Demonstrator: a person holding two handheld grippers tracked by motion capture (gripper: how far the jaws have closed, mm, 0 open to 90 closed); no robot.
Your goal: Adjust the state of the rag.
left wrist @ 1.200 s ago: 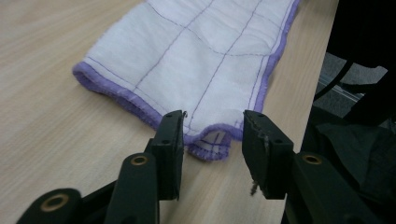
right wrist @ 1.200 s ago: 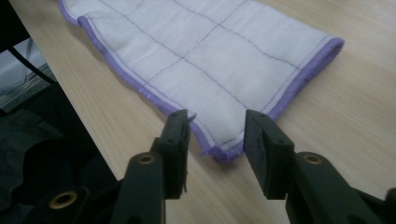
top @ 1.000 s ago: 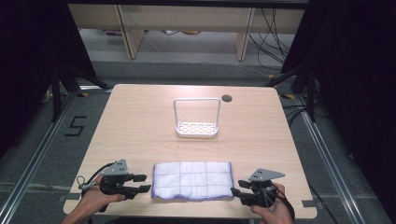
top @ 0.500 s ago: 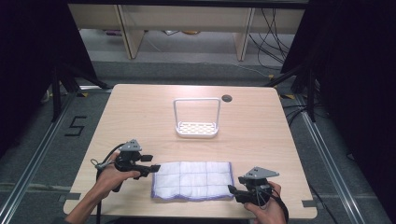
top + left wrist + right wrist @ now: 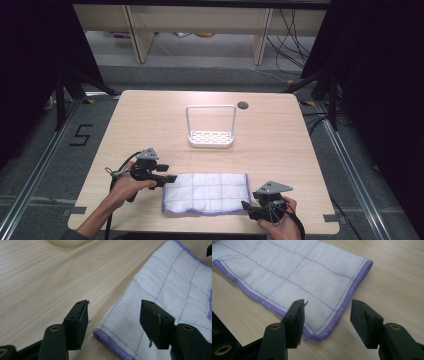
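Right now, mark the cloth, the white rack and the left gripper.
cloth (image 5: 206, 193), high view, middle of the quilted white panel.
white rack (image 5: 210, 138), high view, perforated base.
left gripper (image 5: 113, 320), left gripper view, midway between its open fingers.

Black claws (image 5: 169, 173) with brass screws

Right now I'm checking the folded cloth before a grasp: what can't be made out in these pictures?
- White quilted cloth with purple hem: layer count, hidden beneath its top face, high view.
- Its far end: cut off by the frame edge, right gripper view.
- White wire rack: cut off at the top edge, left gripper view.
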